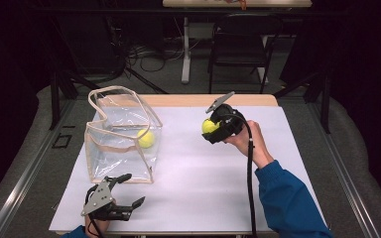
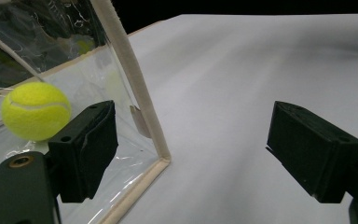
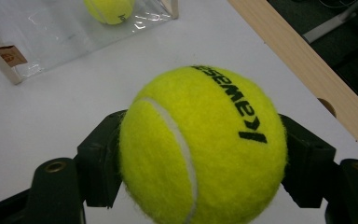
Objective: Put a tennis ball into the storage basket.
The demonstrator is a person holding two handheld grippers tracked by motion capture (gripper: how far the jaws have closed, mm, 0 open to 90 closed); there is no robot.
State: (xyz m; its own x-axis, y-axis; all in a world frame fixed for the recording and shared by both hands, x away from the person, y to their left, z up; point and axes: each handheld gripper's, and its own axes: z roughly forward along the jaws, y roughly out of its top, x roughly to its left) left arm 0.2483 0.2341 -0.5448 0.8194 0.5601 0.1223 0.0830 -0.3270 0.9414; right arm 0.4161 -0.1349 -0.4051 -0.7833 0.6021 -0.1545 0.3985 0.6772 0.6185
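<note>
Above the right half of the white table (image 1: 203,198), the right gripper (image 1: 211,127) has its jaws clamped on a yellow tennis ball (image 1: 209,126), one pad on each side as the right gripper view shows (image 3: 200,149), and the ball is lifted clear of the surface. Well apart to the left stands a clear plastic tote bag (image 1: 121,136) with beige trim, upright and open at the top, with a second tennis ball (image 1: 146,138) already lying inside it. Near the table's front edge, just in front of the bag's near corner, the left gripper (image 1: 129,191) rests with its jaws spread wide and nothing between them. Judging by this, the step in hand is carrying the held ball to the bag. The next move likely calls for bringing the ball over the bag's mouth, clearing the looped handles (image 1: 114,96), lowering it past the rim and only then letting go; the free gripper could steady the soft wall if it sags
</note>
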